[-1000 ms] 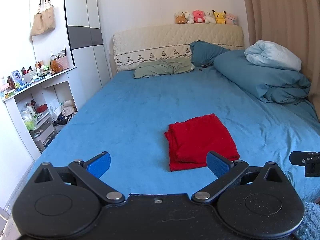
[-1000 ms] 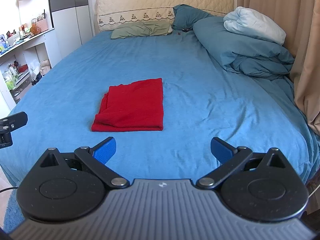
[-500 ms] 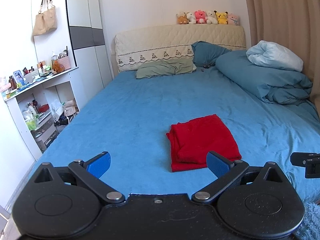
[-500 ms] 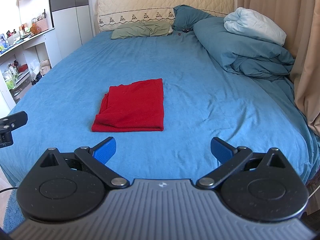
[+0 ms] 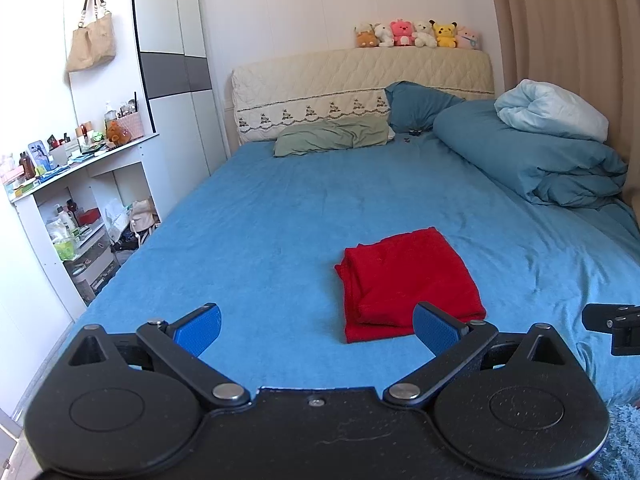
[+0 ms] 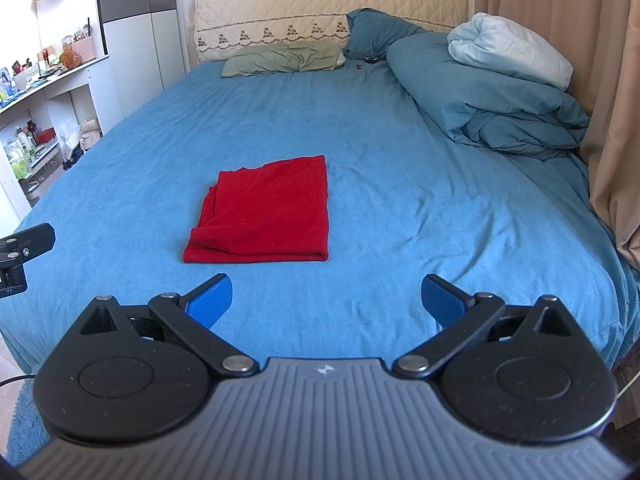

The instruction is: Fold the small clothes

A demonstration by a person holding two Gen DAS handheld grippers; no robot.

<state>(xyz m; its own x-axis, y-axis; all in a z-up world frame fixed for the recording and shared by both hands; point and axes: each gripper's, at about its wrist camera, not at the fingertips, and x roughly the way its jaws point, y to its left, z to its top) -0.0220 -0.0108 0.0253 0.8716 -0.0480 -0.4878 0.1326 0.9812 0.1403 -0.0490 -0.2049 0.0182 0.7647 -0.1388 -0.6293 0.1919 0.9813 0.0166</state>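
Note:
A red garment [image 5: 408,282] [image 6: 266,216] lies folded into a flat rectangle on the blue bed sheet [image 5: 280,216] [image 6: 400,160], near the foot of the bed. My left gripper [image 5: 316,326] hovers open above the bed's near edge, its right blue pad just in front of the garment's near right corner. My right gripper [image 6: 326,300] is open too, held back from the garment's near edge with nothing between its fingers. Each gripper's tip shows at the side edge of the other's view.
A rolled blue duvet [image 6: 492,92] with a pale blanket [image 6: 512,50] fills the bed's right side by the beige curtain [image 6: 608,80]. Pillows [image 5: 332,138] lie at the headboard, plush toys on top. White shelves [image 5: 80,200] with clutter stand left of the bed.
Both views have shifted only slightly; the red garment lies as before and both grippers stay open.

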